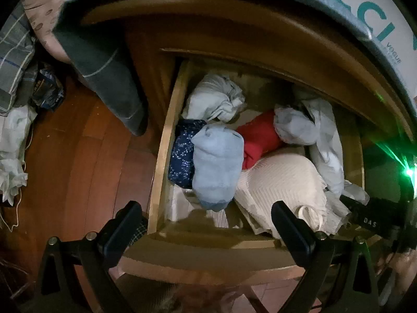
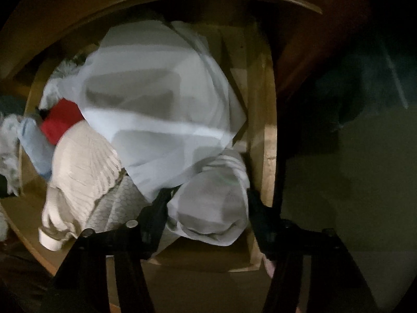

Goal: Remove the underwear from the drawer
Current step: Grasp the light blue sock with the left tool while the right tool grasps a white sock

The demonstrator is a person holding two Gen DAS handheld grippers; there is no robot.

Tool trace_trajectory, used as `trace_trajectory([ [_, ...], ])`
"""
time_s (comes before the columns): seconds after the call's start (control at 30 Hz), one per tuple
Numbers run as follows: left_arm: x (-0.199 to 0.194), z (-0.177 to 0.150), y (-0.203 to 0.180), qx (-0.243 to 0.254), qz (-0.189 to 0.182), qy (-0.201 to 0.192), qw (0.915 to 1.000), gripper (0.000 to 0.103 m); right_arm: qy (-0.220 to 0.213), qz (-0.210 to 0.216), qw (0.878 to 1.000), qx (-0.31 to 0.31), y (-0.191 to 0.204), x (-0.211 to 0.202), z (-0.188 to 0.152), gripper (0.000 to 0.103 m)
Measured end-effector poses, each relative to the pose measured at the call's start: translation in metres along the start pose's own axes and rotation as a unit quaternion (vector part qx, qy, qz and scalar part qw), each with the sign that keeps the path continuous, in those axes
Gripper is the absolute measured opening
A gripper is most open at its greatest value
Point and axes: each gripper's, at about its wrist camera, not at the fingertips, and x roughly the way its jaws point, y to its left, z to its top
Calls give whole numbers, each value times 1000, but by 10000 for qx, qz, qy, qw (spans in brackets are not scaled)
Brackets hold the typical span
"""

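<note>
The wooden drawer [image 1: 166,140] stands open, full of rolled underwear: a light blue roll [image 1: 217,161], a navy dotted one [image 1: 182,154], a red one [image 1: 260,135], a cream ribbed one [image 1: 284,182] and pale grey-white pieces [image 1: 323,135]. My left gripper [image 1: 206,224] is open and empty above the drawer's front edge. My right gripper [image 2: 208,208] reaches into the drawer's right end [image 2: 268,143], its fingers on both sides of a pale grey-white garment [image 2: 166,104] that trails away from it. In the left wrist view the right gripper [image 1: 370,214] shows at the right.
A bed with a grey blanket [image 1: 104,73] hangs over the drawer at the top left. Wooden floor [image 1: 78,156] lies to the left, with clothes and a white bag [image 1: 13,156] at its far edge. A green light [image 1: 409,172] glows at the right.
</note>
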Motion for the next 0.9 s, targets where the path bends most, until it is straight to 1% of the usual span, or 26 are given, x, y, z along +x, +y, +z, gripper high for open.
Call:
trace_trajectory([
  [0.1,6,3,-1,-90,-30,61,9999,102,-92,4,9999,51,5,-1,-2,47],
  [0.17,10,6,-2,-186,-90,97,9997,102,-153,91,9997,135,-2,-7,-8,46],
  [0.23,14,9,-5,-225,-75,107,9997,102,-250,244,9990,279,-6,-14,-11,45],
  [0.37,21,16,-13,-115,-7,110,9999,102,-401,594,9960,539,-12,-24,-16,45],
  [0.47,28,21,-13,-262,-41,159,9995,102,-443,826,9939,588,-17,-30,-17,45],
  [0.6,41,27,-12,-389,-11,302,9988,102,-492,937,9925,614,-21,-32,-11,45],
  [0.73,53,29,-11,-457,71,440,9980,102,-535,977,9919,608,-24,-28,-11,45],
  [0.83,59,31,-8,-582,48,521,9969,101,-554,993,9919,573,-23,-28,-13,46],
  [0.87,61,33,-8,-623,42,539,9966,101,-552,995,9919,574,-23,-27,-13,46],
  [0.9,63,34,-8,-652,42,560,9963,96,-552,1002,9918,577,-24,-27,-13,46],
])
